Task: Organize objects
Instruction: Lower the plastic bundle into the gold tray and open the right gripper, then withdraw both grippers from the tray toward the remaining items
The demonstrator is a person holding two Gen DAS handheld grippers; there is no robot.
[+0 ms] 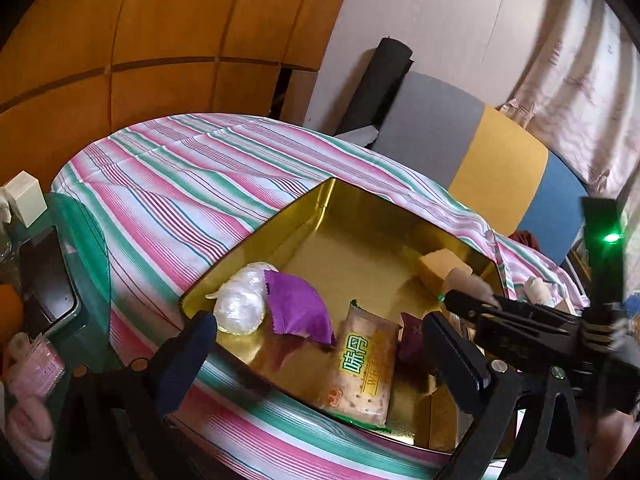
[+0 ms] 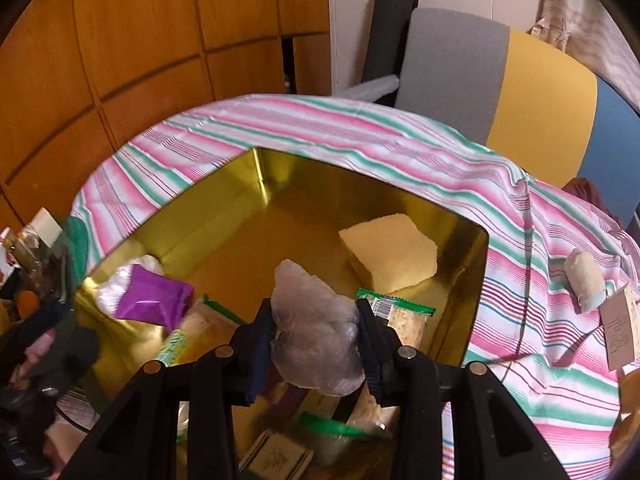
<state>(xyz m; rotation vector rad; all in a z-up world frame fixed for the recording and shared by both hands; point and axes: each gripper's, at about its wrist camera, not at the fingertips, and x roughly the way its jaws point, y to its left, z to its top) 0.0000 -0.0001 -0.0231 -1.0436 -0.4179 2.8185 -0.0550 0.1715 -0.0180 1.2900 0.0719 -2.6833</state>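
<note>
A gold tin box [image 1: 316,200] [image 2: 478,264] sits on a striped cloth. In it lie a cracker packet [image 1: 362,364], a purple wrapper [image 1: 298,306] [image 2: 154,298], a clear-wrapped white snack [image 1: 240,304] and a yellow sponge [image 2: 390,252] [image 1: 434,268]. My right gripper [image 2: 316,332] is shut on a clear plastic-wrapped snack [image 2: 316,332] and holds it over the box; it shows in the left wrist view [image 1: 468,280] too. My left gripper [image 1: 320,348] is open and empty over the box's near edge.
The striped cloth [image 1: 192,184] covers the surface. A small white wrapped item [image 2: 586,278] and a paper tag [image 2: 620,324] lie on the cloth right of the box. A green table [image 1: 84,280] with a phone and bottles stands left. A colourful chair [image 1: 500,164] stands behind.
</note>
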